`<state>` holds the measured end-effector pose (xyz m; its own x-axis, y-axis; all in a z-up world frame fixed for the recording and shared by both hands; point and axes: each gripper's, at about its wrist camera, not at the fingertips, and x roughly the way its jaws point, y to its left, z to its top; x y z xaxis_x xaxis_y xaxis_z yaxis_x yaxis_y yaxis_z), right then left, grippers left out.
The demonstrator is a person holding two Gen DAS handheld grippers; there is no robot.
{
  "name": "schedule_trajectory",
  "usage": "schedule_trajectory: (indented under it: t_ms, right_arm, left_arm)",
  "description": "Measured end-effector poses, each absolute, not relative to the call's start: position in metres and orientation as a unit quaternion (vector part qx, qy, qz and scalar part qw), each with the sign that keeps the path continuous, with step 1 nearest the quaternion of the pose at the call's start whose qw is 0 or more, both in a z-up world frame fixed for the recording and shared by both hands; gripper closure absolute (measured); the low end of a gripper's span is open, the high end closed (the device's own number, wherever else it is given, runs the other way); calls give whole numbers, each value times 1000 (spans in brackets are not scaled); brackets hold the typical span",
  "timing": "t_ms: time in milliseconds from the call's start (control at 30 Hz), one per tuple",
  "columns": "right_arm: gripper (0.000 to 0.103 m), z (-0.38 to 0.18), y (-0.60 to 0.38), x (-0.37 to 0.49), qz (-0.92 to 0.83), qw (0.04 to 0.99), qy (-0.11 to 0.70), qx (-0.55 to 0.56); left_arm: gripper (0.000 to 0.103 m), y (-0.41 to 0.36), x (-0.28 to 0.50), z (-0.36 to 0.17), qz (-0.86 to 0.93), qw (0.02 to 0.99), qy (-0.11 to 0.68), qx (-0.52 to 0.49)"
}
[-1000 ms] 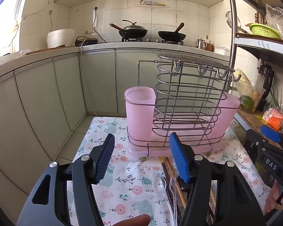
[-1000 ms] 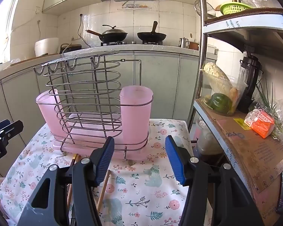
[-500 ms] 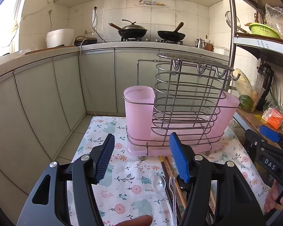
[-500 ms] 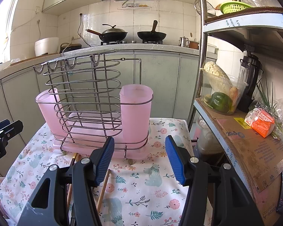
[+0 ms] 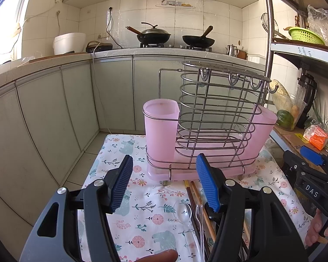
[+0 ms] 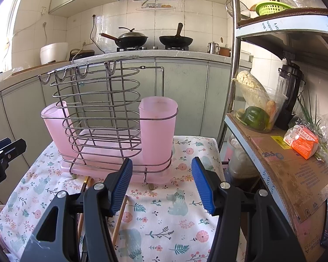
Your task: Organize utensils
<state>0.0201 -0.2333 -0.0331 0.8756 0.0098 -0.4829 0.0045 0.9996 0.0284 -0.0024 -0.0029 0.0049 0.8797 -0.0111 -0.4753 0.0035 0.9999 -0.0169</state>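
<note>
A wire utensil rack (image 5: 216, 118) (image 6: 98, 118) with a pink cup (image 5: 160, 128) (image 6: 157, 131) at each end stands on a floral cloth (image 5: 146, 207) (image 6: 175, 207). Below it lie wooden chopsticks (image 5: 204, 214) (image 6: 119, 220), a clear plastic spoon (image 5: 182, 211) and a clear fork (image 5: 199, 218). My left gripper (image 5: 164, 183) is open above the cloth, left of the utensils. My right gripper (image 6: 161, 183) is open too, hovering right of the chopsticks. The right gripper (image 5: 310, 174) also shows at the left wrist view's right edge.
Grey kitchen cabinets (image 5: 54, 120) ring the table on the left and behind. A metal shelf unit (image 6: 284, 163) with a vegetable tub (image 6: 255, 113), blender (image 6: 288, 91) and orange packet (image 6: 301, 142) stands close on the right. A fingertip (image 5: 159, 256) shows at the bottom edge.
The rack sits slightly higher and farther in the left wrist view, as the left gripper drew back a little. The right wrist view is nearly unchanged.
</note>
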Motion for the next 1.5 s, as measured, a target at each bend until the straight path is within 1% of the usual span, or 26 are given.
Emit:
schedule_trajectory:
  t_ms: [1500]
  right_arm:
    - [48,-36,-232,20,1,968,251,13]
  left_arm:
    - [42,-3,-4,-3,-9,967,254,-8]
